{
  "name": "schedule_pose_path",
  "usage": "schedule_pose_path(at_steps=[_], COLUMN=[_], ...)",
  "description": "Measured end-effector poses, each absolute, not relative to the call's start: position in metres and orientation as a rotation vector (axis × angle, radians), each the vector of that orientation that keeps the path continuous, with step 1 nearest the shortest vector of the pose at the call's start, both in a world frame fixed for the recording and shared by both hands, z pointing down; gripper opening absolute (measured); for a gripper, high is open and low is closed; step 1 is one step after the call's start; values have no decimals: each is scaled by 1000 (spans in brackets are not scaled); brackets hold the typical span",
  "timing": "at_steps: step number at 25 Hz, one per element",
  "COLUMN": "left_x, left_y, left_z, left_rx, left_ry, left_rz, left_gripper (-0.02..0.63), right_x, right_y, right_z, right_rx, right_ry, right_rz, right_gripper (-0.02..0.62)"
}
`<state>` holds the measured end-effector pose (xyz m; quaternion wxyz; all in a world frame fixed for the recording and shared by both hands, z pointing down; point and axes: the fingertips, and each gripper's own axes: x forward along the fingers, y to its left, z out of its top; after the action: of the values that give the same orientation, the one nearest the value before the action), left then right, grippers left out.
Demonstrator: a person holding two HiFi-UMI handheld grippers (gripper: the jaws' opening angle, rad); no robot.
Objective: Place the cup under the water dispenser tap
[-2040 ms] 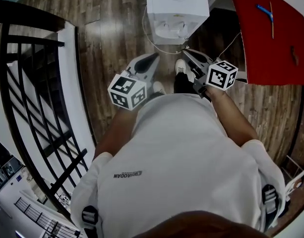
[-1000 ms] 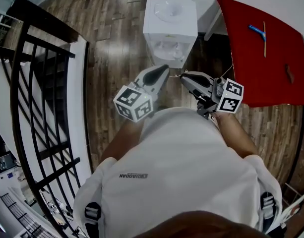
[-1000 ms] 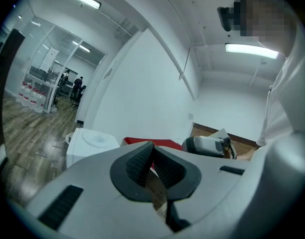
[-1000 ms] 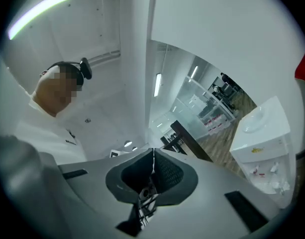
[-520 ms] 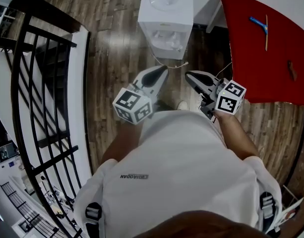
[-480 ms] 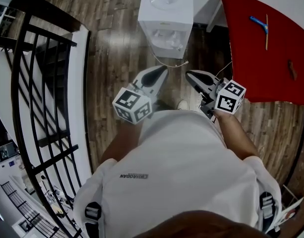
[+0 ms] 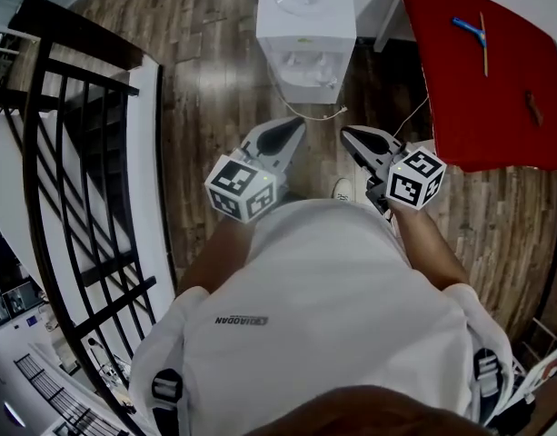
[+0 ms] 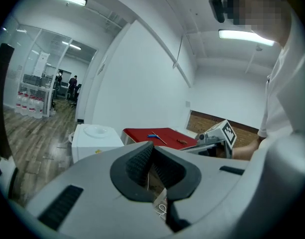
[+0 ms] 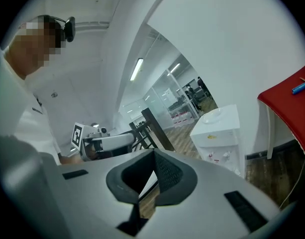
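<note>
1. We hold the left gripper [image 7: 292, 127] and the right gripper [image 7: 353, 135] side by side, both with jaws pressed together on nothing.
2. The white box-shaped water dispenser [image 7: 306, 21] stands on the dark wooden floor [image 7: 214, 80], far ahead of both tips.
3. The red-topped table [image 7: 496, 71] is just right of it.

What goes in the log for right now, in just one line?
stage: standing before water dispenser | left gripper: shut, empty | right gripper: shut, empty | cup: none in view | red table: right of dispenser
</note>
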<state>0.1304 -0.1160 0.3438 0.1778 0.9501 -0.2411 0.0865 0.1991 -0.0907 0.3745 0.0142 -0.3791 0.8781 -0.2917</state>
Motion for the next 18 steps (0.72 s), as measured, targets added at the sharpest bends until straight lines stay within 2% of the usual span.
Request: schedule_pose_path(at_steps=[18], left_x=[72], left_y=[-121], left_z=[369], left_rx=[2738], left_ry=[-518], left_rz=[399], left_gripper=[-3], right_x=[141], right_y=[-92], right_z=[384], right_rx=[-1498], right_ry=[2753], right_rz=[-789], right_gripper=[20])
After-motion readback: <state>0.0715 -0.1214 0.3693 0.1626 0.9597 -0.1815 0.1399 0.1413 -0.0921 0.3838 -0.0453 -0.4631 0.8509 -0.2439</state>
